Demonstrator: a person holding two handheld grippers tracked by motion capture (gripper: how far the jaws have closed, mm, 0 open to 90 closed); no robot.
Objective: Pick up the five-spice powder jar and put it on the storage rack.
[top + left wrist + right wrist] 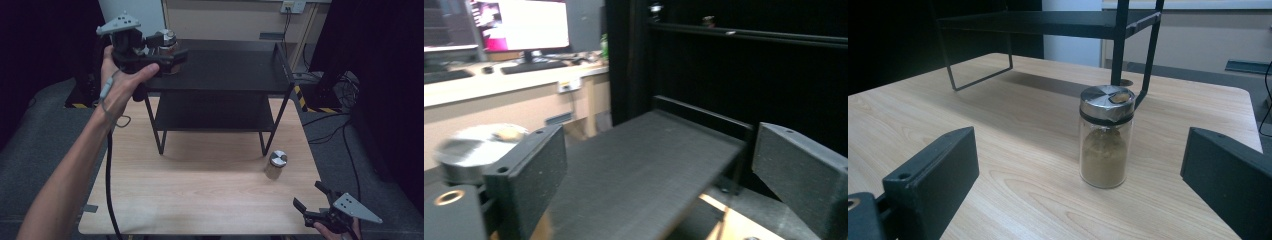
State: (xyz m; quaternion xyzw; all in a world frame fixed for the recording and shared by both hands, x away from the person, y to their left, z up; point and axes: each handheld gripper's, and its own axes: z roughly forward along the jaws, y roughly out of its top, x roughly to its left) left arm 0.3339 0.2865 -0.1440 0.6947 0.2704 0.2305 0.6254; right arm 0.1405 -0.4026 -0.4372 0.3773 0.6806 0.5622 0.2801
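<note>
where the wooden bench [200, 195] carries everything, it bears one black two-tier rack [220, 67] and two glass spice jars with metal lids. the rack stands toward the far side of the bench, its upper shelf flat and dark, its lower shelf beneath it.

the left forearm reaches up and forward from the bottom left of the high view, the hand [117, 82] wrapped around the grip, raising the left tongs [172, 55] to the near left corner of the rack's top shelf. their jaws stand apart, and one jar [167, 42] sits on that corner just beside the left jaw, not between them; in the left gripper view it is blurred. the right hand [332, 231] sits low at the near right corner of the bench, the right tongs [311, 197] with jaws wide apart and pointing toward the second jar [277, 162].

that second jar stands upright on the bench just beside the rack's near right leg, holding brown powder [1104, 162], well apart from the jaws. no readable label shows on either jar.
</note>
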